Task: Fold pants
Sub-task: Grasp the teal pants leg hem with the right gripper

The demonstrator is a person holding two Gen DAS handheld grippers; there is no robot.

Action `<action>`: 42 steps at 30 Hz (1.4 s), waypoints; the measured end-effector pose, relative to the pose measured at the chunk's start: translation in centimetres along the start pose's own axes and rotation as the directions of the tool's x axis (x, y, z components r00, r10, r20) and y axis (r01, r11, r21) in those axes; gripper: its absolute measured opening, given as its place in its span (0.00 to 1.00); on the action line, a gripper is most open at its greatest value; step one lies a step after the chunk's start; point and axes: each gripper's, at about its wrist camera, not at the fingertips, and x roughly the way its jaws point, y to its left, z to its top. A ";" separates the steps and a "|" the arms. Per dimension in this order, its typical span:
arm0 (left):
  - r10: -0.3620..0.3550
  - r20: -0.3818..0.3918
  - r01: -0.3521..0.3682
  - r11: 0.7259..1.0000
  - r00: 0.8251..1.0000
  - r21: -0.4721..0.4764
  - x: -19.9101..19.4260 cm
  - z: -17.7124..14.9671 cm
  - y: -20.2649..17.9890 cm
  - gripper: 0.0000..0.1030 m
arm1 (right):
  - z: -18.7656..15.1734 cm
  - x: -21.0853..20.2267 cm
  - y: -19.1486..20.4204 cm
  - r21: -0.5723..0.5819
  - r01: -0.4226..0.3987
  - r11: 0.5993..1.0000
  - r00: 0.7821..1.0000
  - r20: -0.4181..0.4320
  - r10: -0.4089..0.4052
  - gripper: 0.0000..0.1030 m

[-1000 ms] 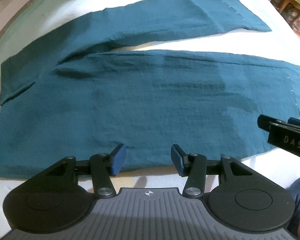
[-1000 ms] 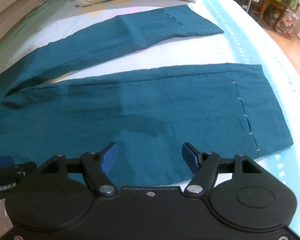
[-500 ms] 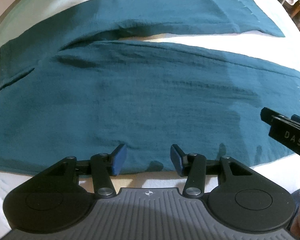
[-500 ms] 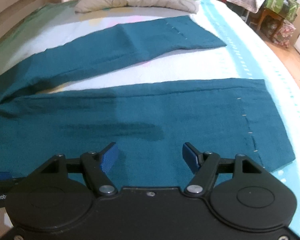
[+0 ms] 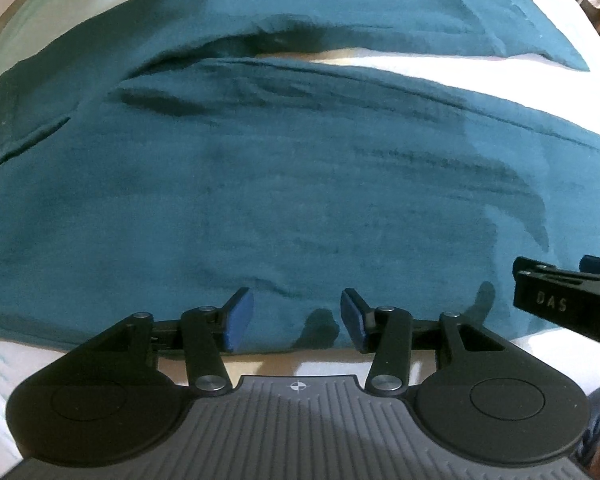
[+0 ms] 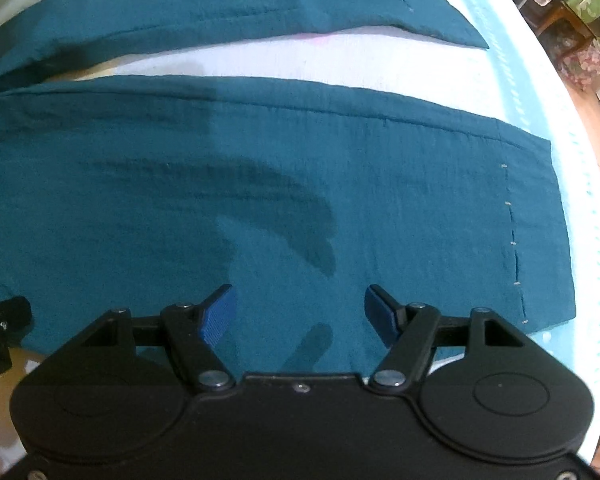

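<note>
The pants (image 5: 284,184) lie flat on the bed (image 6: 512,60), right in front of both my grippers. They run long from side to side across my jaws, with the waist out to the left and the two leg ends out to the right. The near leg (image 6: 340,184) is just past my jaws. The far leg (image 6: 220,4) lies beyond it, with a strip of bed showing between them.

My left gripper (image 5: 297,318) sits at the near edge of the cloth, closer to the waist end. Its jaws are wide and hold nothing. The edge lies between them.

My right gripper (image 6: 296,314) sits at the same edge, closer to the leg end. Its jaws are wide too, and they are over the cloth with nothing pinched.

I think my next move is to grab this near edge with both grippers and carry the near leg away from me, onto the far leg.
</note>
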 end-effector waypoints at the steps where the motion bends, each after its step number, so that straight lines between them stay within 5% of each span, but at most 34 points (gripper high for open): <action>1: 0.000 -0.004 0.000 1.000 1.000 0.000 0.1 0.0 0.1 0.46 | 0.1 0.1 0.0 0.003 -0.002 1.000 1.000 -0.006 0.002 0.69; 12: 0.006 0.023 -0.007 0.999 1.000 0.045 0.8 1.4 0.7 0.46 | 1.9 0.3 -0.6 0.030 -0.022 0.999 0.999 -0.028 0.023 0.68; 19: -0.008 0.095 0.010 1.000 0.995 -0.028 -0.1 5.0 2.6 0.46 | 5.5 -1.1 -0.7 -0.022 -0.132 0.991 0.990 0.056 0.133 0.46; 23: 0.047 0.166 -0.033 0.996 0.985 -0.082 -0.6 8.1 4.5 0.46 | 9.8 -2.0 -0.9 -0.064 -0.240 0.969 0.960 0.136 0.246 0.39; 30: 0.144 0.206 -0.109 0.979 0.968 -0.174 0.7 14.0 8.3 0.46 | 20.2 -1.4 -1.1 -0.110 -0.231 0.967 0.923 0.289 0.253 0.45; 37: 0.160 0.121 -0.140 0.977 0.980 -0.159 5.1 16.5 9.6 0.46 | 30.3 4.9 -1.6 0.081 -0.251 0.965 0.955 0.184 0.233 0.47; 42: 0.180 0.142 -0.164 0.980 0.973 -0.116 6.3 16.2 9.1 0.46 | 35.4 7.9 -0.9 0.146 -0.160 0.976 0.973 0.191 0.131 0.57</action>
